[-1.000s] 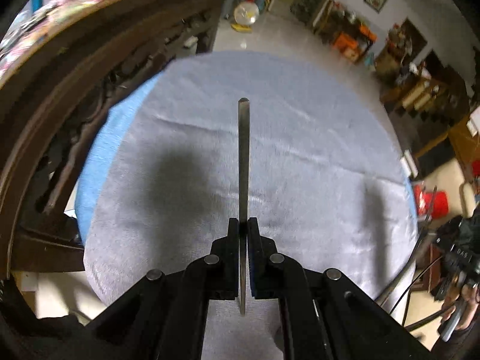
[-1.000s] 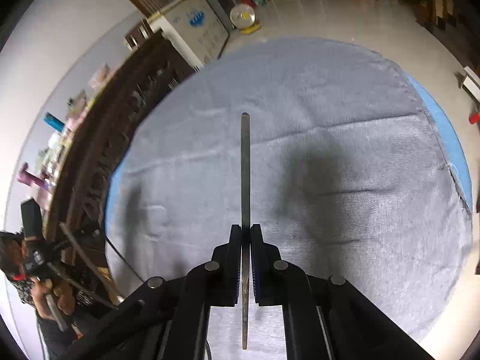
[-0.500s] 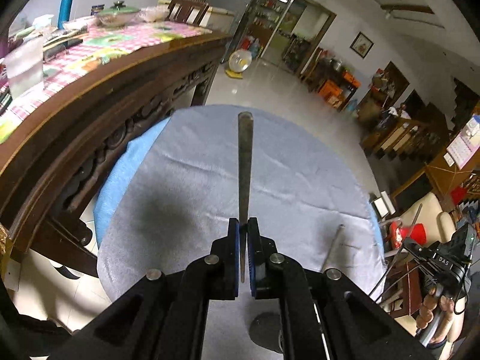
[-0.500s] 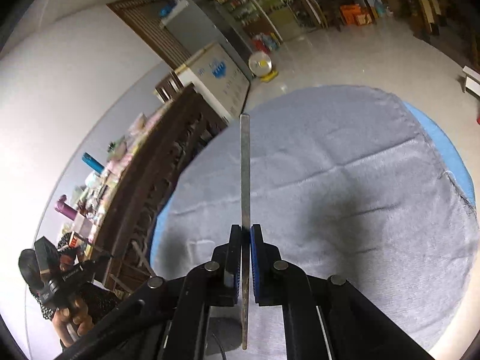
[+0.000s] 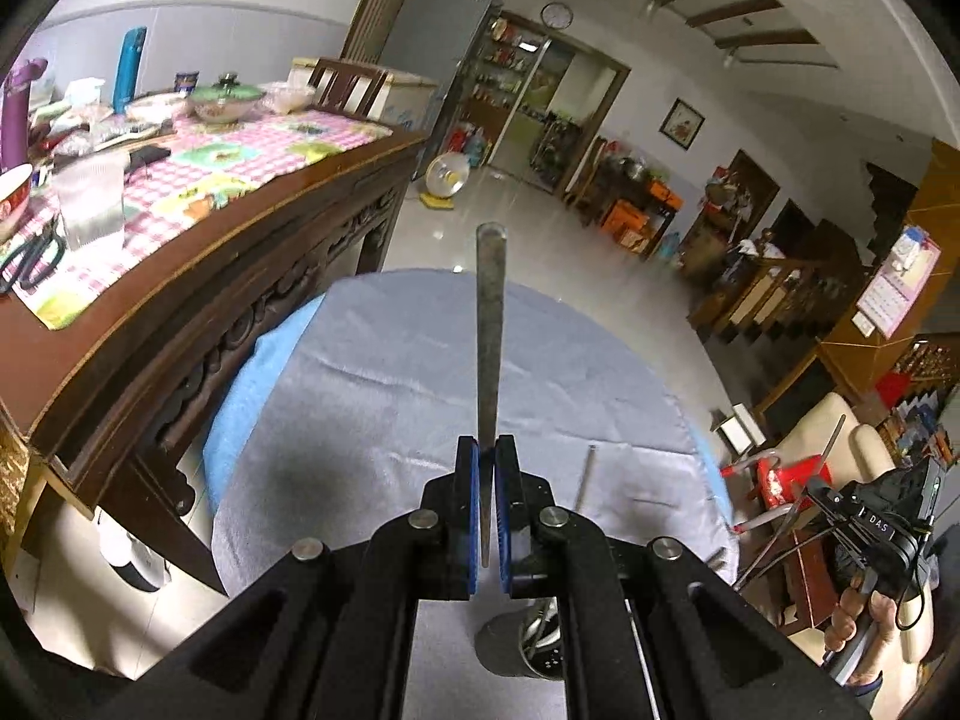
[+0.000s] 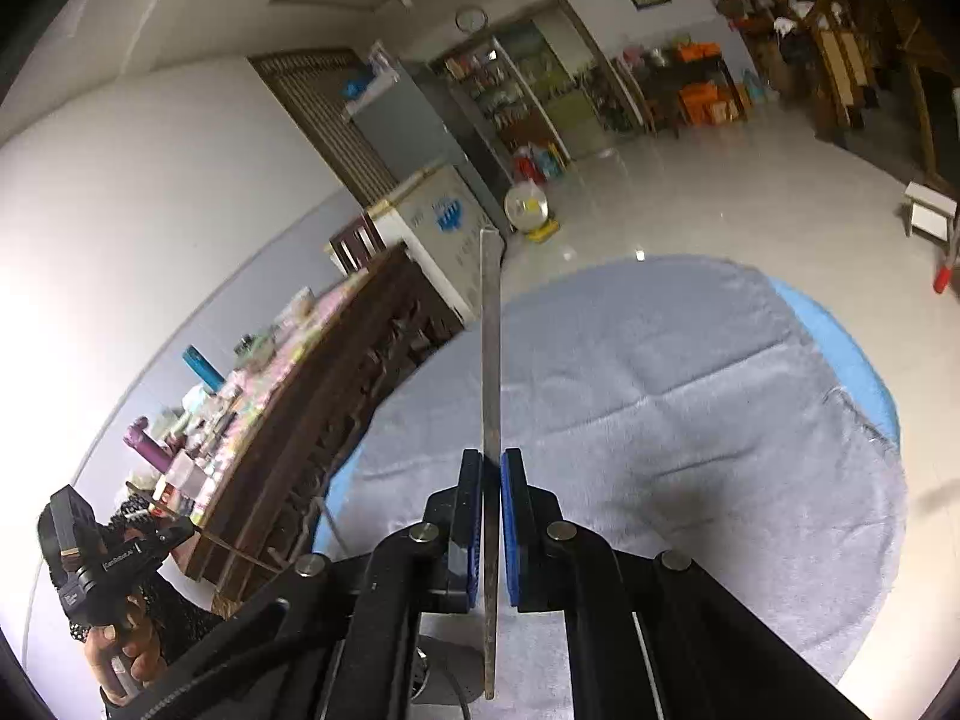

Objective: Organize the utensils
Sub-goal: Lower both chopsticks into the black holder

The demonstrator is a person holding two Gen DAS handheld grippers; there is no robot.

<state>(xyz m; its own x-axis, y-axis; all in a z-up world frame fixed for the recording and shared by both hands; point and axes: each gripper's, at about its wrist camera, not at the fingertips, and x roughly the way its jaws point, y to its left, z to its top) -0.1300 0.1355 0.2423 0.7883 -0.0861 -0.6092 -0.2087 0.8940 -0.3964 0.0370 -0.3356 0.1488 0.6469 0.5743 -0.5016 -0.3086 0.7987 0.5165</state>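
My left gripper (image 5: 486,450) is shut on a flat metal utensil handle (image 5: 489,324) that points up and away over the round table with its grey cloth (image 5: 390,396). My right gripper (image 6: 491,462) is shut on a second flat metal utensil handle (image 6: 491,348), also pointing up over the same cloth (image 6: 690,396). A dark metal utensil holder (image 5: 522,639) stands on the cloth just below and right of the left fingers. A thin metal rod (image 5: 585,477) rises beside it. The holder's rim (image 6: 435,675) shows under the right gripper.
A carved wooden dining table (image 5: 198,228) with a pink checked cloth, bowls and bottles stands left of the round table. The other hand-held gripper shows at the frame edges (image 5: 870,534) (image 6: 102,564). Tiled floor and furniture lie beyond.
Both grippers have tilted upward and lifted, each still holding its utensil. The view swung from the cloth to the room, and the utensil holder came into view below.
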